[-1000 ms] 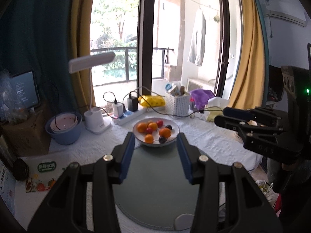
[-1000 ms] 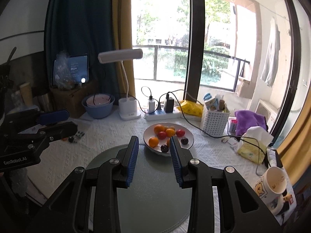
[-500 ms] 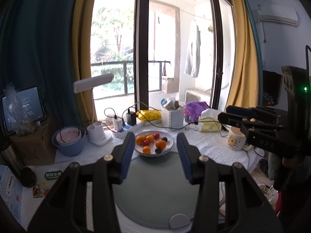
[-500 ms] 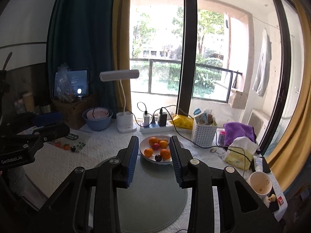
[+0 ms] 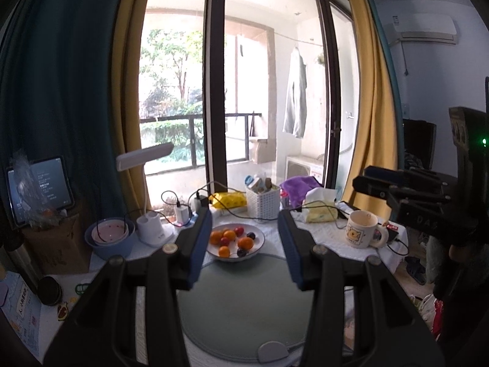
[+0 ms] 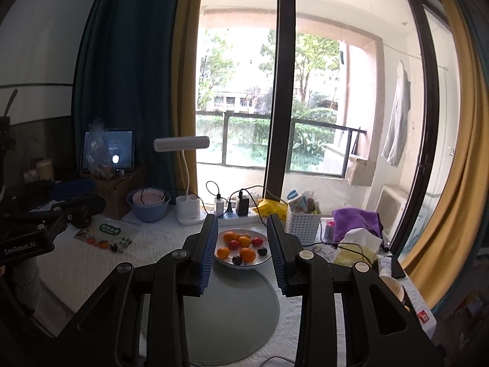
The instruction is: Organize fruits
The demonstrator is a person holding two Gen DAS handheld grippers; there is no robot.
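A white plate (image 5: 259,248) (image 6: 244,266) stands on the white cloth beyond a round grey-green mat (image 5: 244,305) (image 6: 232,305). It holds several oranges (image 5: 245,242) (image 6: 247,254), red tomatoes (image 5: 239,230) and dark plums (image 5: 250,235). My left gripper (image 5: 243,214) hovers high over the mat, short of the plate, open with nothing between its blue pads. My right gripper (image 6: 242,218) hangs the same way, its jaws a narrower gap apart and empty. Each gripper shows at the side of the other's view: right gripper (image 5: 366,180), left gripper (image 6: 76,189).
A cartoon mug (image 5: 360,229) stands at the right. A white basket (image 5: 262,202), a tissue pack (image 6: 357,244), a power strip with cables (image 6: 235,214), a desk lamp (image 5: 149,229) and a blue bowl (image 5: 108,238) line the far edge. Fruit stickers (image 6: 104,241) lie at left.
Both grippers have pulled back and risen, so the plate looks smaller and farther. More of the window and the mug have come into view. Jaw gaps look unchanged.
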